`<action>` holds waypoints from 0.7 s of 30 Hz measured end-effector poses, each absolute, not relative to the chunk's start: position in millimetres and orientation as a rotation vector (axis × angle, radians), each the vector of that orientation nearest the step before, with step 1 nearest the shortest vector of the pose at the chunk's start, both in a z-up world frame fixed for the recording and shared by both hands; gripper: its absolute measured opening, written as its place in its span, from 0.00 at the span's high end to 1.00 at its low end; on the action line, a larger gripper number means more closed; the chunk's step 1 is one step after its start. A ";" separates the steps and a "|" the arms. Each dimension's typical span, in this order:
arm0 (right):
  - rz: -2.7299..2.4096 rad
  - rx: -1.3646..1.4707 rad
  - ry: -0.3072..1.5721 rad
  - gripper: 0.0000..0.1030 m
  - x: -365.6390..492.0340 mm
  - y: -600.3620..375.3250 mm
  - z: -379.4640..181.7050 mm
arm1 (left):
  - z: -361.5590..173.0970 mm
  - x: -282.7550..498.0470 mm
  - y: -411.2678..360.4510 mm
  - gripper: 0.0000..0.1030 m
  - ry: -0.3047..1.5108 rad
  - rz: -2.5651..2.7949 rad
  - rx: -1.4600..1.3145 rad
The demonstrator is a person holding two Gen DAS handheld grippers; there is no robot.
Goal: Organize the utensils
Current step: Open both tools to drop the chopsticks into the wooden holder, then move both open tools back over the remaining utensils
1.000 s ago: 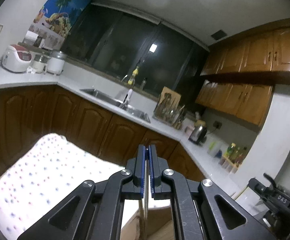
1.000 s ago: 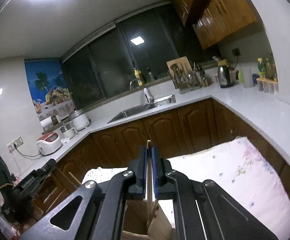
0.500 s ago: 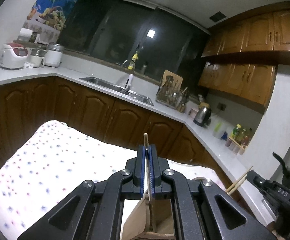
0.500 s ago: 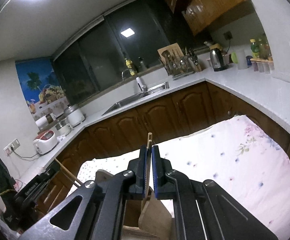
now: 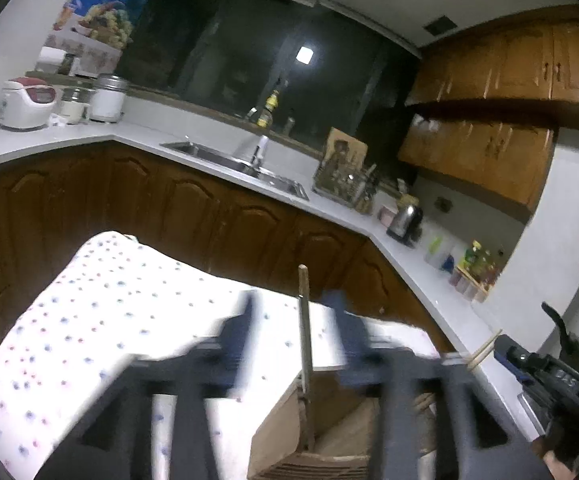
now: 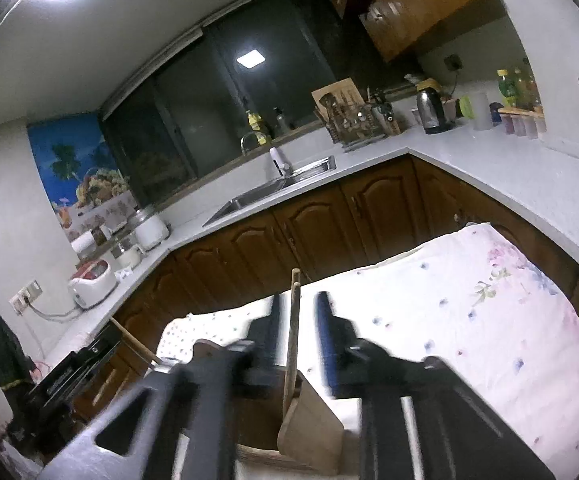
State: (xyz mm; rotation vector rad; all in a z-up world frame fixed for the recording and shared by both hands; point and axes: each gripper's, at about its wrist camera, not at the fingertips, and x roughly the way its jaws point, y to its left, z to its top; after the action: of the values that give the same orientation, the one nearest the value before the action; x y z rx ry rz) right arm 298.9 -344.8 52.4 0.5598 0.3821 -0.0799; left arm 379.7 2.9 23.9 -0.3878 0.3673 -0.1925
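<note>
Both jaws just opened off the chopsticks, left gripper (image 5: 295, 316) jaws apart, chopstick (image 5: 304, 336) upright between untouched, right gripper (image 6: 297, 320) same, chopstick (image 6: 294, 328) standing in wooden holder (image 6: 309, 428)

Wooden chopstick (image 5: 304, 332), wooden holder (image 5: 285, 432), cloth (image 5: 101, 320).

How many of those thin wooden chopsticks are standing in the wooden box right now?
2 thin wooden chopsticks: one upright between the open left gripper's fingers, one leaning between the right's, both in the wooden box. More may be hidden.

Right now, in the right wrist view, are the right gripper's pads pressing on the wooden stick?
No. The right gripper has just been opening, and the wooden stick stands between its pads with gaps either side.
</note>
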 end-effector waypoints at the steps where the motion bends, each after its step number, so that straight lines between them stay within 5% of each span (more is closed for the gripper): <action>1: -0.069 0.574 0.370 0.48 295.7 -346.4 53.2 | 23.7 376.2 3.5 0.36 0.357 -0.190 -0.393; 3: -0.072 0.583 0.349 0.45 288.6 -347.4 55.1 | 25.4 368.4 5.8 0.33 0.342 -0.197 -0.398; 7: -0.057 0.619 0.310 0.08 275.1 -350.8 57.3 | 24.8 352.7 11.6 0.22 0.334 -0.186 -0.406; 21: -0.018 0.639 0.326 0.06 221.4 -334.0 61.7 | 28.8 277.0 25.7 0.01 0.370 -0.152 -0.352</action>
State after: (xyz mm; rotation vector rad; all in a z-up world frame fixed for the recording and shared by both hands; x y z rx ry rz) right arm 221.4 -334.0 61.7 0.6393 0.3263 -0.0177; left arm 277.0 25.7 28.8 -0.3515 0.3703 -0.1522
